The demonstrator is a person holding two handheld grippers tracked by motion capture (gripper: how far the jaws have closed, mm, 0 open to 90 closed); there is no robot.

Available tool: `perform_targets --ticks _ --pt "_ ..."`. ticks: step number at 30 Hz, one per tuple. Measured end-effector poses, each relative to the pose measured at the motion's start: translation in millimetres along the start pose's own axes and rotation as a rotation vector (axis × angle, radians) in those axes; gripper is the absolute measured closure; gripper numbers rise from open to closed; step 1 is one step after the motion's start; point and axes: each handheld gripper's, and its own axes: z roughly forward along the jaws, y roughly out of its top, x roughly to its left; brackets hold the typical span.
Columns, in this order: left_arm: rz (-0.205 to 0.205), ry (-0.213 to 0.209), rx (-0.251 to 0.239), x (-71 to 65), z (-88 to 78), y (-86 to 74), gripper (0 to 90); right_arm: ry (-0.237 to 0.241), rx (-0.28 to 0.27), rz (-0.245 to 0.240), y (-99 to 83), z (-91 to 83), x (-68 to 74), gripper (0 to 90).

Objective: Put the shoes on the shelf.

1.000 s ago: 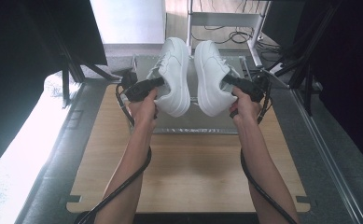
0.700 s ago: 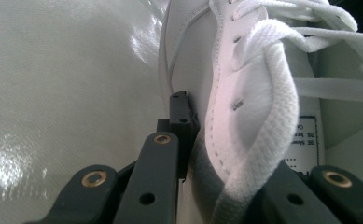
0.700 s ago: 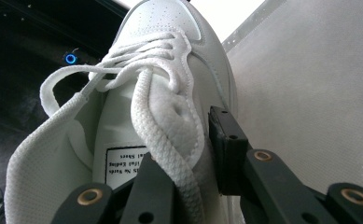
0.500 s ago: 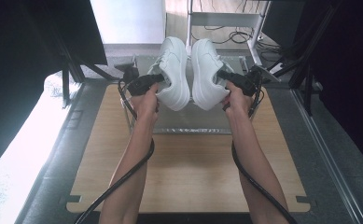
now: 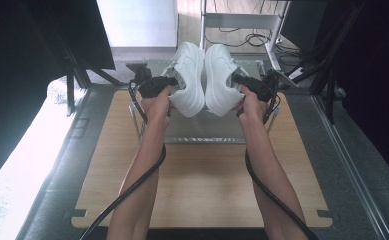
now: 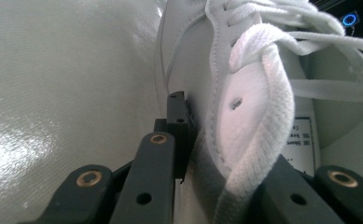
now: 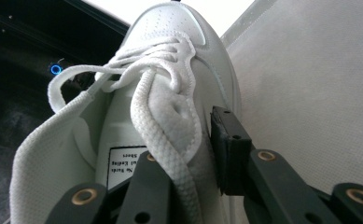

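Item: pair of white sneakers, upper centre of frame. Left sneaker (image 5: 188, 80) clamped in left gripper (image 5: 168, 85) jaws, right sneaker (image 5: 221, 80) in right gripper (image 5: 239, 82) jaws; soles facing, just apart, toes up.

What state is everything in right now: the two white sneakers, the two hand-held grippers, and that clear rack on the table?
Left white leather sneaker: lifted off the table, laced, sole side facing the other shoe.
Right white leather sneaker: lifted, laced, close beside the left one.
Left gripper: clamped on the left sneaker's side wall.
Right gripper: clamped on the right sneaker's side wall.
Clear rack: standing on the wooden table, nothing on it.
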Motion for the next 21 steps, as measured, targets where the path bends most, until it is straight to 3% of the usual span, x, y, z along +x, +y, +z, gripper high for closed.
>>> perform_targets --ticks 10,17,21 --pt "0.018 0.049 -0.019 -3.5 -4.7 5.3 80.9 -0.043 -0.013 -0.054 2.5 -2.0 8.3 75.9" --pt "0.008 0.033 -0.013 -5.4 -2.9 6.3 77.2 -0.034 -0.033 -0.021 3.4 -3.5 5.2 73.8" --pt "0.023 0.057 -0.017 -10.3 -0.3 5.2 76.4 -0.043 -0.038 -0.030 1.4 -2.4 8.2 72.1"
